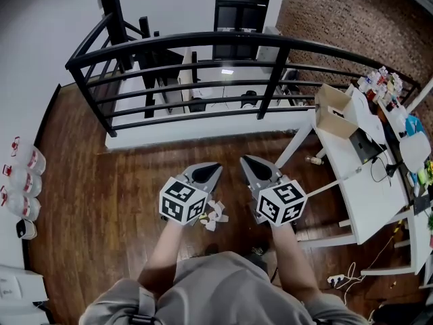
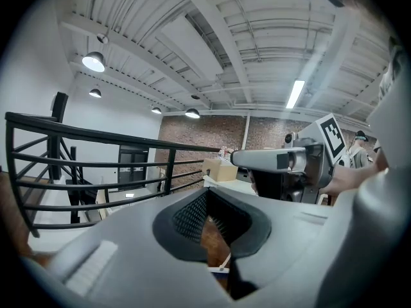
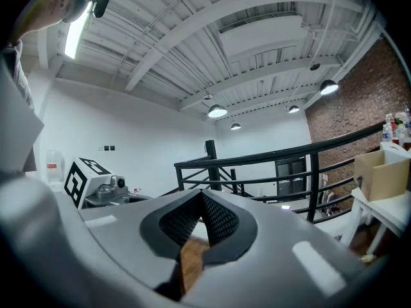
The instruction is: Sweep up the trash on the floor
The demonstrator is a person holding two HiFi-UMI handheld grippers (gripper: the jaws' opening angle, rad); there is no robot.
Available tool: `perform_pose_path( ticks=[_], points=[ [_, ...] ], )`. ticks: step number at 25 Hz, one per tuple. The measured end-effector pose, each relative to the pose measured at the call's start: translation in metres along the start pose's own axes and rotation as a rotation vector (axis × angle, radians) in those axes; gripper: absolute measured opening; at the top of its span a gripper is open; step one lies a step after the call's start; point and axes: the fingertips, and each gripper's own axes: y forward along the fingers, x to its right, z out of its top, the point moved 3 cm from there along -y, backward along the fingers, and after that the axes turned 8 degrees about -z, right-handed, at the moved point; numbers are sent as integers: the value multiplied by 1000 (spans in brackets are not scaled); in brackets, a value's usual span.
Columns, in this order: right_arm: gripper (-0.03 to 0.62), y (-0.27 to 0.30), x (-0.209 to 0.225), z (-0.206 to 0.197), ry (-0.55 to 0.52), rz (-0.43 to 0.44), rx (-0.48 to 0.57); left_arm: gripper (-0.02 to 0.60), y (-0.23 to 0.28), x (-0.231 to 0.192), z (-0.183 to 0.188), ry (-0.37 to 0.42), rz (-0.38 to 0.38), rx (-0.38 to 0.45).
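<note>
head view, trash: little clump of crumpled white paper (image 1: pixel 214 214) lying on the wood floor (image 1: pixel 95 195); it shows between the two marker cubes, right beside the left one (image 1: pixel 181 202); neither gripper touches it
head view, left gripper (image 1: pixel 215 168): held about level above the floor, tip aimed at the black railing (image 1: pixel 203 45); fingers together, nothing in them
head view, right gripper (image 1: pixel 245 160): side by side with the left, tips leaning toward each other but apart; fingers together too, empty
head view, table (image 1: pixel 369 188): white, off to the right, pretty cluttered; an open cardboard box (image 1: pixel 335 110) sits on its far end
head view, bottles (image 1: pixel 27 178): a few clear ones along the wall at the left edge, well apart from the trash
left gripper view, pads (image 2: pixel 187 217): the two dark pads meet tip to tip; just a sliver of brown floor shows under them; nothing pinched
left gripper view, surroundings: right gripper pokes in from the right; railing on the left; box and brick wall (image 2: pixel 205 133) further back
right gripper view, pads (image 3: pixel 220 219): same deal, closed on each other with a strip of floor below; empty
right gripper view, surroundings: left gripper's marker cube at the left; railing across the middle; box at the right edge
</note>
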Motion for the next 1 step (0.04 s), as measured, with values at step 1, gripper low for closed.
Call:
perform_pose_path(
  ticks=[1],
  points=[
    [0,0,0,1,-1,1,1,6,0,0,0,1,1,-1]
  ],
)
